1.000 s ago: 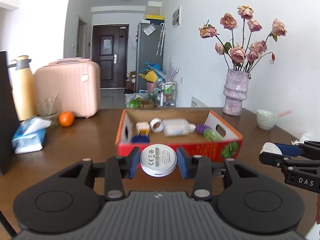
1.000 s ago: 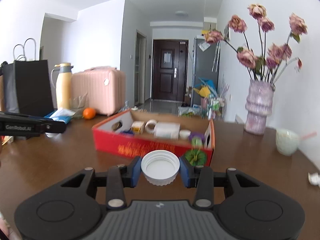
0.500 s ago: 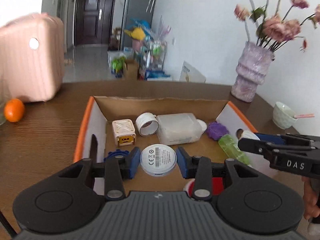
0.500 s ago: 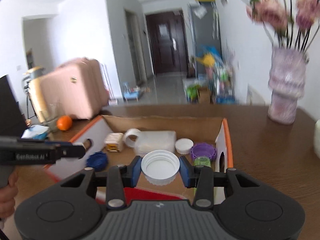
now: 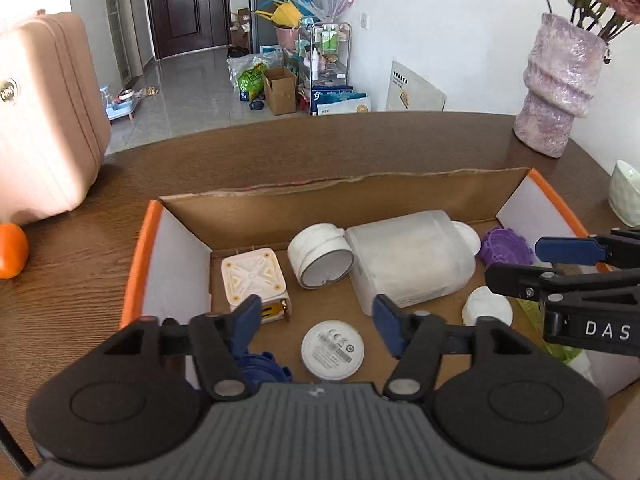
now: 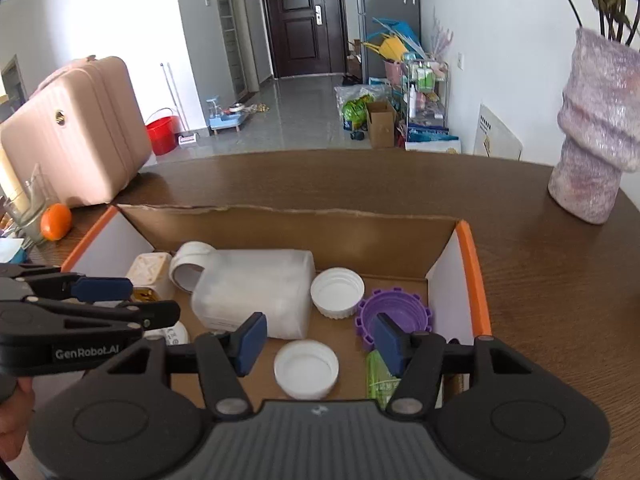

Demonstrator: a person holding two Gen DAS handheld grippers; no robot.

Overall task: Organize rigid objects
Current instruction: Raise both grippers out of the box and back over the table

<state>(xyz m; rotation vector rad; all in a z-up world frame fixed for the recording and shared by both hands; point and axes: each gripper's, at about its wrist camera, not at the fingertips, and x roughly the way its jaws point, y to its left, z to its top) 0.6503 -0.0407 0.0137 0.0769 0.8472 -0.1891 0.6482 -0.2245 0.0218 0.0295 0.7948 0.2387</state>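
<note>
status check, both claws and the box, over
Left claw and right claw opening, nothing gripped. White disc and white cap lie in the box. Nothing in the way.

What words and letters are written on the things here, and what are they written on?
"DAS": black right gripper, on its side, cut off at the picture's edge.
"GenRobot.AI": black left gripper, on its side.
"CE" mark: round white flat disc in the orange-edged cardboard box; its smaller print is unreadable.
</note>
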